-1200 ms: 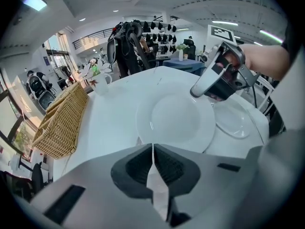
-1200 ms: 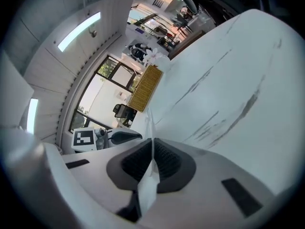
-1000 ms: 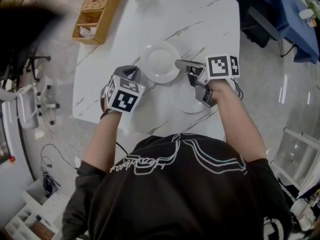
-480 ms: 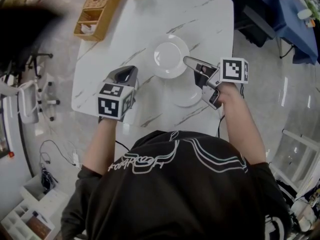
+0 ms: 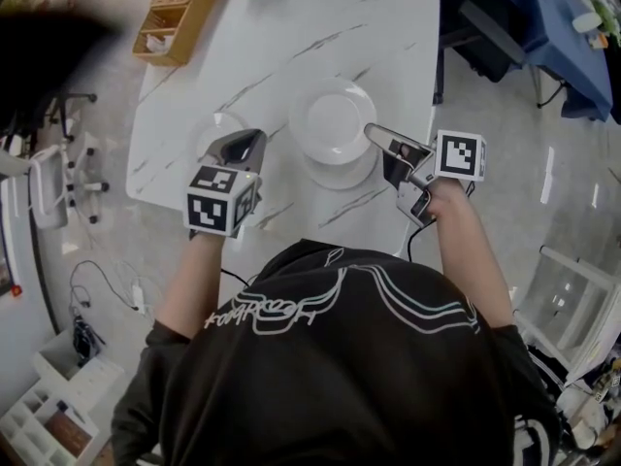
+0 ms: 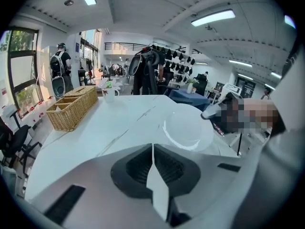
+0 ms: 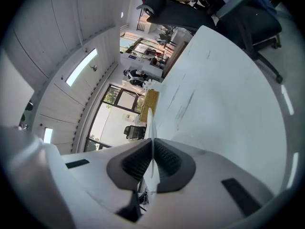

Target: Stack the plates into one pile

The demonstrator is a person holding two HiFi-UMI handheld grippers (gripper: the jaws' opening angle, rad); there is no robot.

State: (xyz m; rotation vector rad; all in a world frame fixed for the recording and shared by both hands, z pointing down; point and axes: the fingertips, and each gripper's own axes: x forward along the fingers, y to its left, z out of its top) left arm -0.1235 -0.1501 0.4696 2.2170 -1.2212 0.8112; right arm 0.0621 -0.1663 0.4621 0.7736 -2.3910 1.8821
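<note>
White and small, a round plate (image 5: 215, 127) lies by the left gripper (image 6: 152, 149), jaws together and apparently empty, while a larger round white plate (image 5: 330, 122) hangs over a third white plate (image 5: 349, 175), its rim pinched by the right gripper (image 5: 372, 130), so no stacking looks finished yet.

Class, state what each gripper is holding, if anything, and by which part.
The right gripper pinches a white plate by its rim, on the side facing that gripper. The left gripper holds nothing, and its jaws are shut.
</note>
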